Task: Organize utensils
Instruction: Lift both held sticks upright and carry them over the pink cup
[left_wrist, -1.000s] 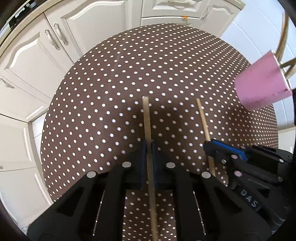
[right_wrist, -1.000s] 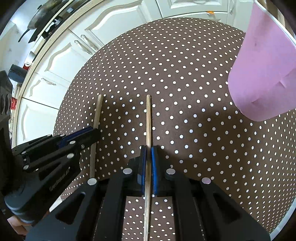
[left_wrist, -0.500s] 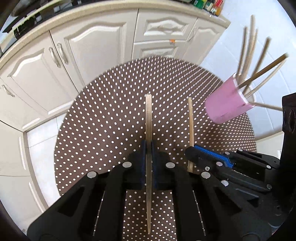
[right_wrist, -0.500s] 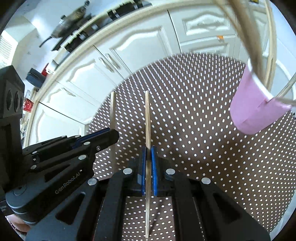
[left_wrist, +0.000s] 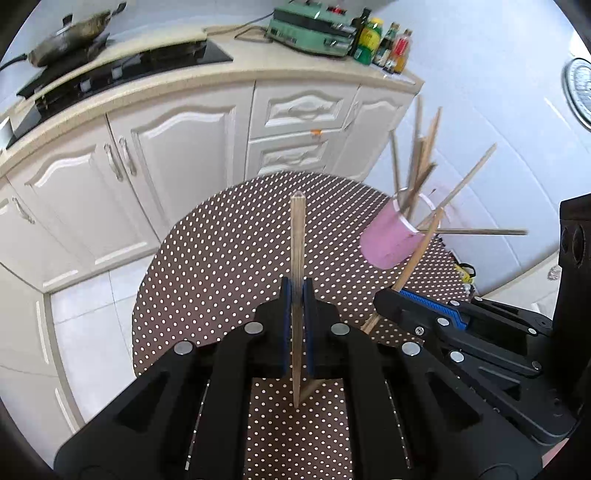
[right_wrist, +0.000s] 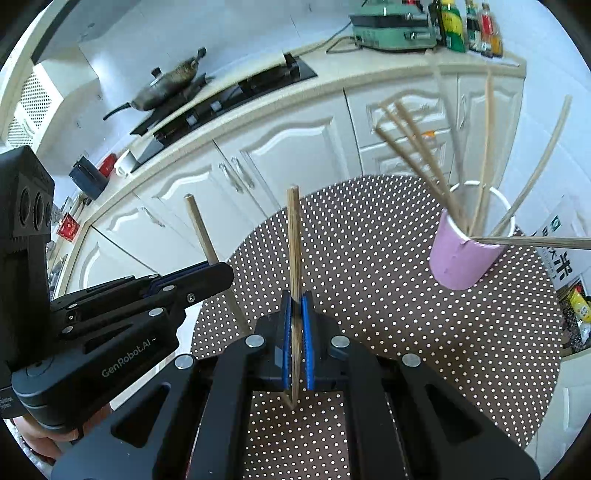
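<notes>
Left wrist view: left gripper (left_wrist: 295, 295) clamped on a wooden chopstick (left_wrist: 297, 240), stick upright between blue pads, above polka-dot table (left_wrist: 221, 258). Right gripper (left_wrist: 388, 299) just beside it, gripping a second chopstick (left_wrist: 421, 247) tilted toward pink cup (left_wrist: 388, 243). Cup stands near table's right edge, several chopsticks (left_wrist: 417, 166) fanned out of it. Right wrist view: right gripper (right_wrist: 295, 302) clenched on its chopstick (right_wrist: 293, 240), left gripper (right_wrist: 218, 273) at left with its stick (right_wrist: 203, 232), pink cup (right_wrist: 461, 258) at right. White cabinets (left_wrist: 177, 155) behind
</notes>
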